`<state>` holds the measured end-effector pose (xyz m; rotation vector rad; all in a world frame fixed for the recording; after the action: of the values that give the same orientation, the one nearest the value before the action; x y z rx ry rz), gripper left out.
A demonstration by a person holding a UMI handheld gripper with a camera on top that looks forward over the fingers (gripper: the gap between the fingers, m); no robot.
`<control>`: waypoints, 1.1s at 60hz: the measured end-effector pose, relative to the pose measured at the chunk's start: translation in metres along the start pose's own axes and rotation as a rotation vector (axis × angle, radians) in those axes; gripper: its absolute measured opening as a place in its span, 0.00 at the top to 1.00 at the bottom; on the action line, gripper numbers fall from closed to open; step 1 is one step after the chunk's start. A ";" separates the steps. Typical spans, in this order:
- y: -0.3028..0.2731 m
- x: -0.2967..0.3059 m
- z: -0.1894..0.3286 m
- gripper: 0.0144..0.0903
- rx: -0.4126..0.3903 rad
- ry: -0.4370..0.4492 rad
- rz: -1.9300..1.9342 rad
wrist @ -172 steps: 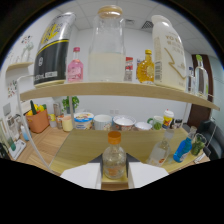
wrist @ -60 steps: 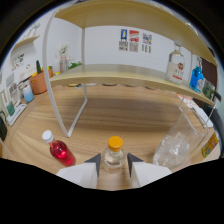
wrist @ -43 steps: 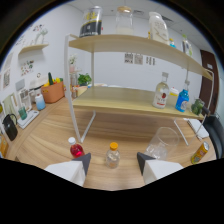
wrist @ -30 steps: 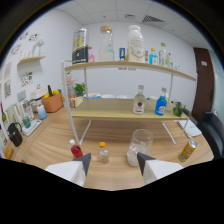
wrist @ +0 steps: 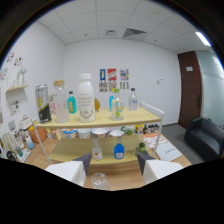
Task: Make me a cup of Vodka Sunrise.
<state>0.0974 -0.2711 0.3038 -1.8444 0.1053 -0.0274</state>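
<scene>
The clear glass [wrist: 99, 180] stood low between the fingers and just ahead of them, on the wooden table, only its rim and upper wall showing. The gripper [wrist: 111, 167] held nothing; its two pale fingers stood wide apart to either side of the glass without touching it. Beyond rose a two-tier shelf [wrist: 120, 119]. On its top board stood a tall white bottle [wrist: 86, 98], a clear jar [wrist: 60, 103], a dark can [wrist: 43, 103] and smaller bottles; a small clear bottle [wrist: 96, 149] and a blue one [wrist: 119, 151] stood lower. The next ingredient probably waited there, so the gripper would do well to approach level, centre the chosen bottle between the fingers, and close low on its body.
</scene>
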 end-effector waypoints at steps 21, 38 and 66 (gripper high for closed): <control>-0.110 0.015 0.102 0.10 0.128 -0.026 -0.005; -0.109 0.012 0.148 0.62 0.077 -0.032 0.016; -0.119 0.008 0.103 0.72 0.134 -0.061 -0.043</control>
<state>0.1201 -0.1405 0.3901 -1.7118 0.0204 -0.0079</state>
